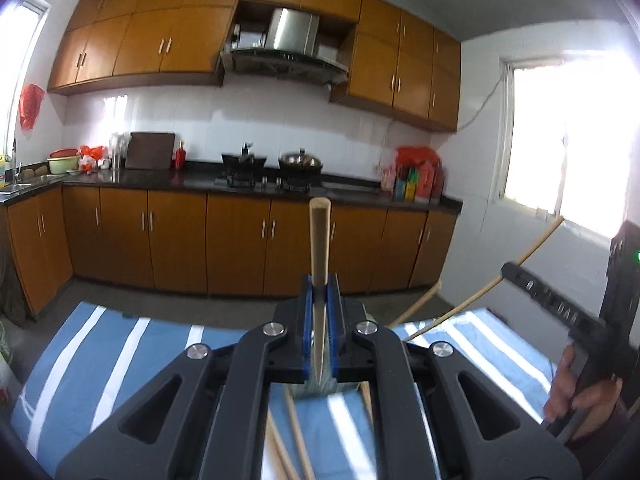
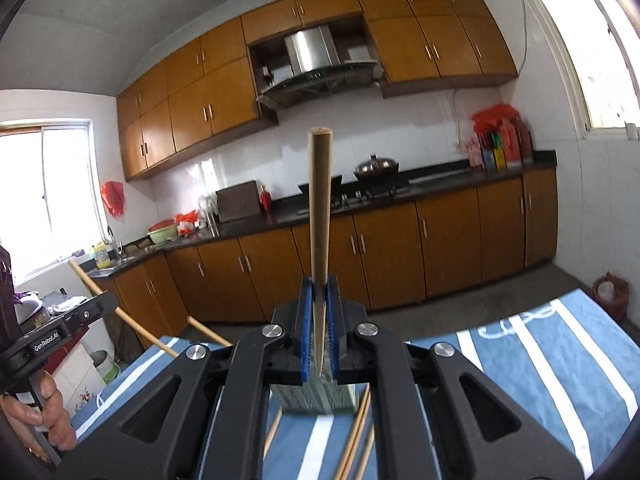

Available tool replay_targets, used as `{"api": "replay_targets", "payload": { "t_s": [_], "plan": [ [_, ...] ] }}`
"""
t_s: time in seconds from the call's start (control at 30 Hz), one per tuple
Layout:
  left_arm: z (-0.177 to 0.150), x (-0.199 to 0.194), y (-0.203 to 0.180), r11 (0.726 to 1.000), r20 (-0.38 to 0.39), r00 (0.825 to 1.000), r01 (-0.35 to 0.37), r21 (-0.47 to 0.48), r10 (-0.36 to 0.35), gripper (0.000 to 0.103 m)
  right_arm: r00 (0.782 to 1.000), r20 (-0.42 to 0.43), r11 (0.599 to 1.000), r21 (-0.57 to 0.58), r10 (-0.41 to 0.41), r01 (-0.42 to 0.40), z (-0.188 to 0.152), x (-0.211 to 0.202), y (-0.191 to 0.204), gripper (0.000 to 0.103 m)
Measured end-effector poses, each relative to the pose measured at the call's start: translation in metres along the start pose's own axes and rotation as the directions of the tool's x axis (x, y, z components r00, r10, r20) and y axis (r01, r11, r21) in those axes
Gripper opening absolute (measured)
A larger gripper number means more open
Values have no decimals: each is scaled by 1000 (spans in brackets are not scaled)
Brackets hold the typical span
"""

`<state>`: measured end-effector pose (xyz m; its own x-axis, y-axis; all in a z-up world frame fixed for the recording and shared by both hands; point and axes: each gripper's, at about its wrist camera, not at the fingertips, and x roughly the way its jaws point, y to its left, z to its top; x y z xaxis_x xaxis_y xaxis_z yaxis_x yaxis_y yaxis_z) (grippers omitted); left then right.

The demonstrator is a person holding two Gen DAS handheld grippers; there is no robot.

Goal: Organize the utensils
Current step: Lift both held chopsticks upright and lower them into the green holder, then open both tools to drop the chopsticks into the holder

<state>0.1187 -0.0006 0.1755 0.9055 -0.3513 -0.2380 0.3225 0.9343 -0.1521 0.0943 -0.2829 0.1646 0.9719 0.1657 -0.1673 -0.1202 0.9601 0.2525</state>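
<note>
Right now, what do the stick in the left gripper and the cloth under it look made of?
Chopstick in the left gripper: pale matte wood or bamboo, faint lengthwise grain. Tablecloth: woven fabric, blue with white stripes, soft and unshiny.

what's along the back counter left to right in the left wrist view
green basin → dark cutting board → red bottle → black wok → lidded steel pot → red bag

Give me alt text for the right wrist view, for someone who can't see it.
The right gripper is shut on a wooden chopstick pointing up and away, above a blue striped cloth with more chopsticks. Behind is a kitchen with orange cabinets; the left gripper shows at left.
</note>
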Motion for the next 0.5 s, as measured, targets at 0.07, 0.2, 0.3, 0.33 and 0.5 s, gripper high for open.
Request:
{"api": "replay_targets", "payload": {
  "t_s": [0.07, 0.2, 0.3, 0.33, 0.5],
  "plan": [
    [8, 7, -6, 1000, 42, 999, -20, -9, 20, 8, 1000, 13, 1000, -7, 1, -1, 3, 9, 4, 8],
    [19, 24, -12, 998, 97, 994, -55, -28, 57, 8, 999, 30, 999, -40, -21, 22, 3, 29, 11, 8],
    [22, 38, -12, 996, 125, 989, -76, -39, 80, 8, 999, 24, 998, -57, -30, 31, 1, 45, 14, 8],
    [22, 44, -12, 996, 128, 988, -82, -40, 86, 8, 999, 15, 997, -61, -36, 37, -1, 54, 14, 8],
    [10, 74, -7, 994, 80, 992, -99, -37, 102, 8, 997, -53, 997, -64, -57, 53, -14, 77, 13, 8]
  ]
}}
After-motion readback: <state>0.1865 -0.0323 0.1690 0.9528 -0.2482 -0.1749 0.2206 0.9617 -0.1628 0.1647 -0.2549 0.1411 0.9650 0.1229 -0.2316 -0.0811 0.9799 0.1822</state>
